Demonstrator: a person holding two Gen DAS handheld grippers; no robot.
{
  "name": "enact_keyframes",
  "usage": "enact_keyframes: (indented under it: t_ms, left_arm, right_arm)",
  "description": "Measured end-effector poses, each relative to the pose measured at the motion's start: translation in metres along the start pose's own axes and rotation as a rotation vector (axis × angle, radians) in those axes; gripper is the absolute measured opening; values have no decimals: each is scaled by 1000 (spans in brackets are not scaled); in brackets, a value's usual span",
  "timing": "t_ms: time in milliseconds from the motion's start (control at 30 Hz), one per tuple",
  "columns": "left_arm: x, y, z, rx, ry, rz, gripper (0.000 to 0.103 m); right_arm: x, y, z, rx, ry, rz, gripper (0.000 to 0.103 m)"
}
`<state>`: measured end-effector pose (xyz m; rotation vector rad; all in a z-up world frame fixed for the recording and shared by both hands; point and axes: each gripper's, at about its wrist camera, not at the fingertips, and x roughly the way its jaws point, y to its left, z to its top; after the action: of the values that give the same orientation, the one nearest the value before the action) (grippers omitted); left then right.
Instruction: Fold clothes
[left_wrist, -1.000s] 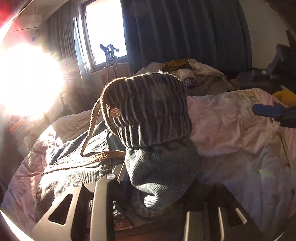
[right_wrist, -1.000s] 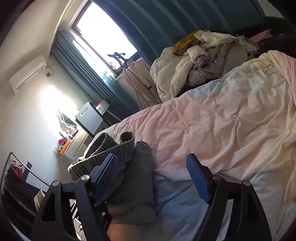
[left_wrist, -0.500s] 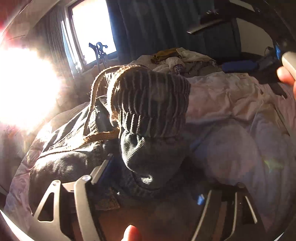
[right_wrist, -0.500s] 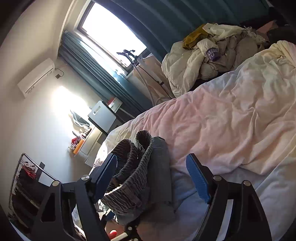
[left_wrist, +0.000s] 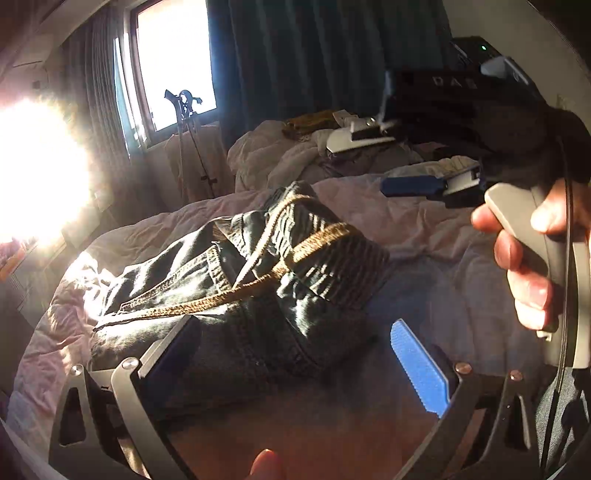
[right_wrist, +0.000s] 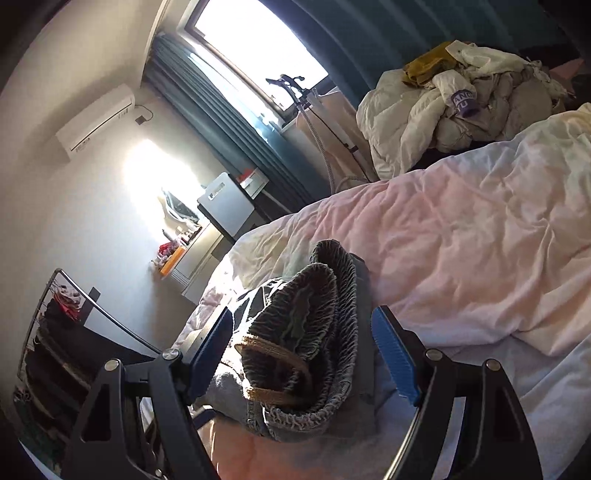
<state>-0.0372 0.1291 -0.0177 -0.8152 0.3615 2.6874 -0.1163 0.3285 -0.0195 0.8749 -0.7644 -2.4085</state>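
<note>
Room: sunlit bedroom, bright window (right_wrist: 255, 48) at 12 o'clock with dark teal curtains (right_wrist: 236, 136), AC unit (right_wrist: 96, 122) up at 10 in the right wrist view
Bed: rumpled pinkish-white duvet (right_wrist: 461, 236) filling 1 to 4 o'clock of the right wrist view
Glare: huge sun flare at 9 o'clock in the left wrist view, washes out that side
Jeans: dark denim jeans (left_wrist: 236, 295) bunched on the duvet, dead center of the left view, elastic ribbed waistband (left_wrist: 343, 262) toward 2 o'clock, tan trim looped across the top
Left gripper: left gripper (left_wrist: 299, 358) spread wide, blue pad (left_wrist: 421, 373) at 5 o'clock clear of the denim, dark pad at 7 o'clock right against the cloth, gripping nothing
Right gripper: right gripper (right_wrist: 303, 354) about half open, waistband roll (right_wrist: 314, 325) sitting between both blue pads, can't tell if either pad actually touches
Right hand: right hand (left_wrist: 524, 258) wrapped round the grey handle at 3 o'clock of the left view
Laundry pile: cream and mustard clothes pile (right_wrist: 465, 99) at 1 o'clock, well apart from the jeans
Extras: garment steamer stand (right_wrist: 314, 110) near the window, clothes rack (right_wrist: 55, 325) at 8 o'clock
</note>
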Motion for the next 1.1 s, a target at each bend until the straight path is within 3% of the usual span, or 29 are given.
enact_keyframes:
  t_ms: [133,267,500,800,933,1000,1100]
  left_arm:
    - [1,34,11,-64,-4,38,103]
    - [1,68,15,-125,-22,70,103]
    - [13,113,13,-201,-39,122,103]
    - [32,153,-6,-300,17,128,103]
    - [31,168,-7,-323,16,122,103]
    - [30,179,-8,-353,11,114,103]
    - [32,197,-13,-422,20,98,103]
  right_arm:
    - [10,0,3,45,21,78,78]
    - [18,-1,0,49,34,69,78]
    - [37,23,-11,-89,70,-20,78]
    - [72,33,-31,-257,126,-239,74]
    - [74,23,-29,-238,98,-294,58]
    - [75,7,-24,-184,81,-332,57]
    - [84,-27,-18,-40,105,-321,57]
